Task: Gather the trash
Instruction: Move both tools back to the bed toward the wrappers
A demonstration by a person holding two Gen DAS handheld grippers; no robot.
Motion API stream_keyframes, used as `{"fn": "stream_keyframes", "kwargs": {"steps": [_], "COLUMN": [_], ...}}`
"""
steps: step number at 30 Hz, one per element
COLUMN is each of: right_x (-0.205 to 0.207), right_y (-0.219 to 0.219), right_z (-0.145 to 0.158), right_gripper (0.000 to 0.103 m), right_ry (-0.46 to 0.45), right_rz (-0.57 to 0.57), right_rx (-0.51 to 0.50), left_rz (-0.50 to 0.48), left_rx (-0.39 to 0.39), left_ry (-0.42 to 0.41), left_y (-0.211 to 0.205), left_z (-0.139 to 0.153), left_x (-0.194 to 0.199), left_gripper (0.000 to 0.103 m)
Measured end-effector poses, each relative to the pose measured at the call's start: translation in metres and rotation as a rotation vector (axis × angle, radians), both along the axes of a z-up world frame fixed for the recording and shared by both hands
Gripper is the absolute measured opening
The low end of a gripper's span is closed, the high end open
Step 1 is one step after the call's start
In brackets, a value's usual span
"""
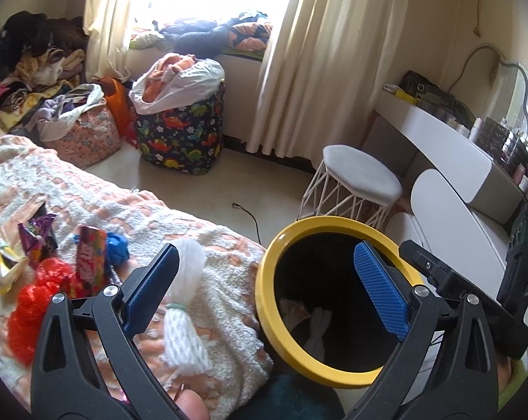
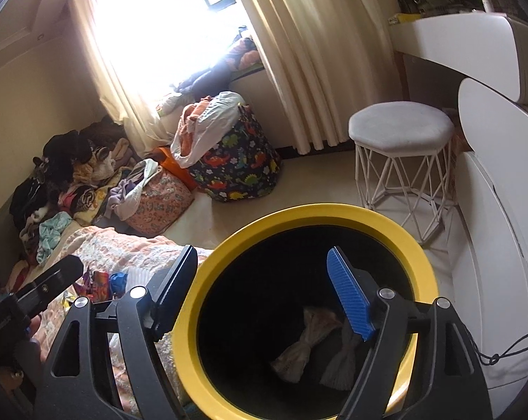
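A black bin with a yellow rim stands beside the bed; it also shows in the right wrist view, with two white tied bundles inside. My left gripper is open and empty, with the bin's rim between its fingers. A white tied bundle lies on the blanket next to its left finger. A red bag, a colourful wrapper, a blue wad and a purple wrapper lie further left. My right gripper is open and empty over the bin's mouth.
The bed with a fluffy peach-and-white blanket fills the left. A white stool, a white vanity desk, a dinosaur-print basket and piles of clothes stand around the floor. A cable lies on the floor.
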State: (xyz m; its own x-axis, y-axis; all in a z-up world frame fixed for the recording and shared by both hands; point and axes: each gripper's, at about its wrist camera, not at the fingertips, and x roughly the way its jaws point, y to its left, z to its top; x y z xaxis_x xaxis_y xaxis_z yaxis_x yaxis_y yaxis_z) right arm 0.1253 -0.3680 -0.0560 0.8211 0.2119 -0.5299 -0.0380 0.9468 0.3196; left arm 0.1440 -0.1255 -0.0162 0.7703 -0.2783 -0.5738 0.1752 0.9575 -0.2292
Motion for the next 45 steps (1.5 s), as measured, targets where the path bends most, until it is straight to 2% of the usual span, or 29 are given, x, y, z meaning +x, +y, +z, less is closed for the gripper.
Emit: {"fn": "stream_keyframes", "kwargs": {"steps": [13,33,45], "right_x": [-0.015,-0.038,-0.046], "right_y": [0.045,0.120,0.147], "right_z": [0.012,0.008,0.007], "right_gripper": [0.079,0.082,0.083], "right_ry": [-0.048,-0.030,-0.014], "right_rz": [0.106,0.297,0.381], "right_rx": [-0.033,-0.083,-0.098], "left_rz": [0.081,0.187,0.282], "left_rx": [-0.020,-0.067,-0.093], "left_ry": [-0.049,-0.059,-0.062], "left_y": [0.038,0.093,0.135], "left_z": [0.010,0.008,0.008], "left_x": [-0.016,-0.028,-0.035], "left_gripper": [0.092,0.092,0.092]}}
